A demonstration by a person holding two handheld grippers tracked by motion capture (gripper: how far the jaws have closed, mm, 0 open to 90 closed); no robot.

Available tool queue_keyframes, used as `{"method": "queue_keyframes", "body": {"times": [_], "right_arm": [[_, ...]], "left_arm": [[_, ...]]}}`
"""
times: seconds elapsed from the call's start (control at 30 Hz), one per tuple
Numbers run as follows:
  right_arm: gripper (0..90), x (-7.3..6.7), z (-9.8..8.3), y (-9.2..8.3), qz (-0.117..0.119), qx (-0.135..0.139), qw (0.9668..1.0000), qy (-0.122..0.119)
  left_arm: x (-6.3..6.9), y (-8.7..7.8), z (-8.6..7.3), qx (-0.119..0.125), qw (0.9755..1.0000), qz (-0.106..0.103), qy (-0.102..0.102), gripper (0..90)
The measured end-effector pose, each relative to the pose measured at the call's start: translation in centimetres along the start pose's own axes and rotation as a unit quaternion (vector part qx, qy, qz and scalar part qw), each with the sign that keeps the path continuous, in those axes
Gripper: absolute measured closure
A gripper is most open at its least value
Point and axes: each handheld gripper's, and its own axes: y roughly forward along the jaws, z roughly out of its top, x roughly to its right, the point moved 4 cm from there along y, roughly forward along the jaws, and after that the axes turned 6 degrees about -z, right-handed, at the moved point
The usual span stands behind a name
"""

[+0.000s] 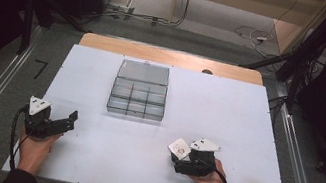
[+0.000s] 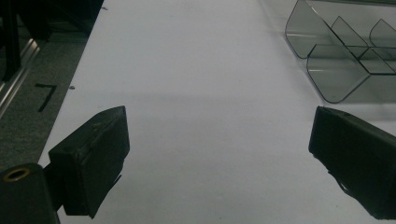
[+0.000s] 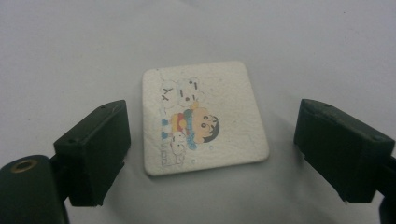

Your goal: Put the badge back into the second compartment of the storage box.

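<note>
A white square coaster (image 3: 203, 116) with a cartoon child printed on it lies flat on the white table, and it also shows in the high view as the coaster (image 1: 180, 148). My right gripper (image 3: 210, 149) is open, one jaw on each side of the coaster and neither touching it. In the high view the right gripper (image 1: 185, 157) sits at the front right in a person's hand. My left gripper (image 2: 219, 158) is open over bare table with nothing between its jaws, and the left gripper (image 1: 69, 121) is at the front left.
A clear plastic compartment box (image 1: 140, 90) with its lid folded back stands at the table's middle, and its near corner (image 2: 338, 70) lies ahead and right of the left gripper. The white table board (image 1: 229, 108) ends at a wooden strip at the back.
</note>
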Motion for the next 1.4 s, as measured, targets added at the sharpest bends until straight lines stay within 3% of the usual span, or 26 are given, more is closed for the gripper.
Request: {"method": "queue_keyframes", "body": {"times": [0.5, 1.0, 1.23, 1.4], "right_arm": [[30.9, -0.5, -0.1, -0.2, 0.006, 0.012, 0.9999, -0.011], [31.2, -0.6, 0.3, -0.5, 0.006, 0.016, 0.9998, -0.008], [31.2, 0.3, 1.1, -1.3, 0.008, 0.028, 0.9994, 0.019], [31.2, 0.8, 1.9, -1.6, 0.012, 0.036, 0.9990, 0.025]], "left_arm": [[0.2, -0.1, 0.0, -0.001, 1.0000, -0.001, 0.001, 5.5], [0.2, -0.3, 0.1, 0.003, 1.0000, -0.008, -0.003, 5.6], [0.3, -0.2, 0.1, 0.002, 0.9999, -0.010, -0.002, 5.6], [0.4, -0.2, 0.1, 0.003, 1.0000, -0.007, -0.002, 5.6]]}}
